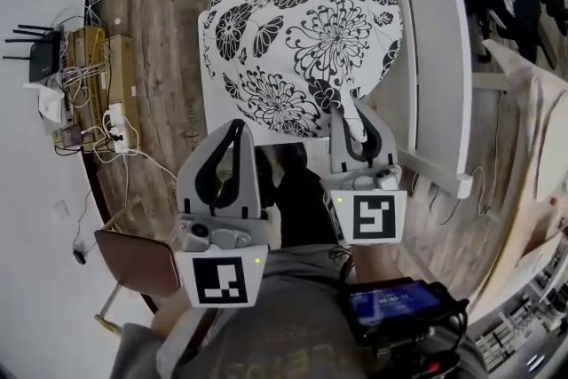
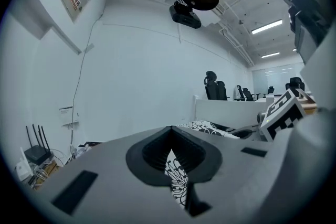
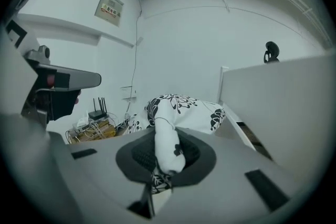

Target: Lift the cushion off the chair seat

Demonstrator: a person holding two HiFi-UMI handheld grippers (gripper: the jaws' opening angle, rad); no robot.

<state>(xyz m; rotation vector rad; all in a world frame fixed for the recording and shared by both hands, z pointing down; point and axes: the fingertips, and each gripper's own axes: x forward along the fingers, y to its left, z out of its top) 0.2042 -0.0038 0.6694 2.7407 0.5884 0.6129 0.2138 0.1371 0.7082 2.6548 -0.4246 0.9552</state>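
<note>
A round white cushion (image 1: 302, 40) with black flowers lies on the seat of a white chair (image 1: 439, 58). My right gripper (image 1: 346, 106) is shut on the cushion's near right edge. In the right gripper view a fold of the cushion (image 3: 178, 105) bulges out between the jaws of that gripper (image 3: 167, 134). My left gripper (image 1: 238, 127) is at the cushion's near left edge, its fingertips together. In the left gripper view the left gripper (image 2: 170, 131) looks shut, and a strip of the patterned cushion (image 2: 177, 181) shows through the slit behind its jaws.
A router (image 1: 35, 58), a power strip (image 1: 115, 124) and tangled cables sit on the floor at the left. A brown stool (image 1: 133, 262) stands near my left side. A pale cloth (image 1: 532, 120) drapes over furniture at the right. The floor is wood.
</note>
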